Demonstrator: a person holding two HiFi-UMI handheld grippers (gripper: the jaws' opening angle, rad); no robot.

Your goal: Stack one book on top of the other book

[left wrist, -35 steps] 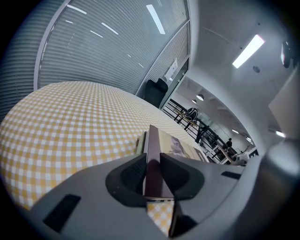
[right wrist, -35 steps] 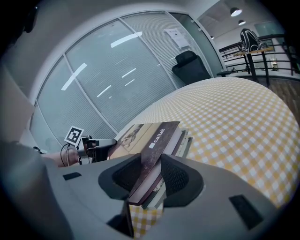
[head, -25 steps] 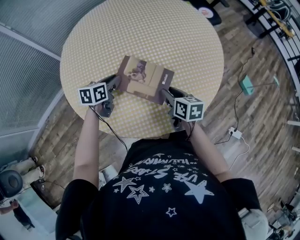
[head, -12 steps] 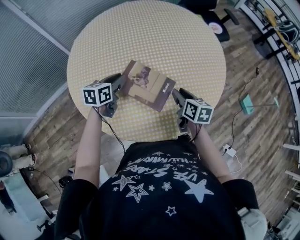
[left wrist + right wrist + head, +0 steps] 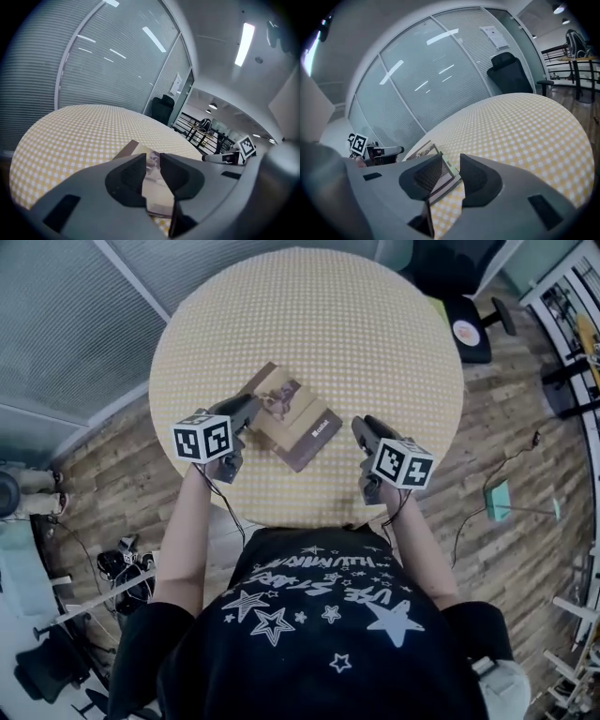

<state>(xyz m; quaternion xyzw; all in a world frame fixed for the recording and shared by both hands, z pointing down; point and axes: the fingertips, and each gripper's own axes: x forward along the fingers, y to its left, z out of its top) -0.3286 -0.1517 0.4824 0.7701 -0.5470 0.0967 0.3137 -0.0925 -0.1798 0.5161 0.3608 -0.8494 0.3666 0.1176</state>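
Lying stacked toward the tabletop's (image 5: 375,334) near edge, left of centre, the two books (image 5: 292,416) have the left gripper (image 5: 251,409) at their left edge, its jaws narrowly apart and clamping nothing. The right gripper (image 5: 361,425) hovers near their right corner, clear of them. Its wide jaws have just narrowed slightly and are empty.

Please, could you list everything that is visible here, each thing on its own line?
table: one, round, yellow checked cloth, centre
books: apparently two, brown, stacked, on the table's near side
chair: one, black, beyond the table
floor: wood, around the table
left claw: one, black, at the books' left edge; jaws slightly apart, empty
right claw: one, black, right of the books, apart; jaws just closed a little, open, nothing between
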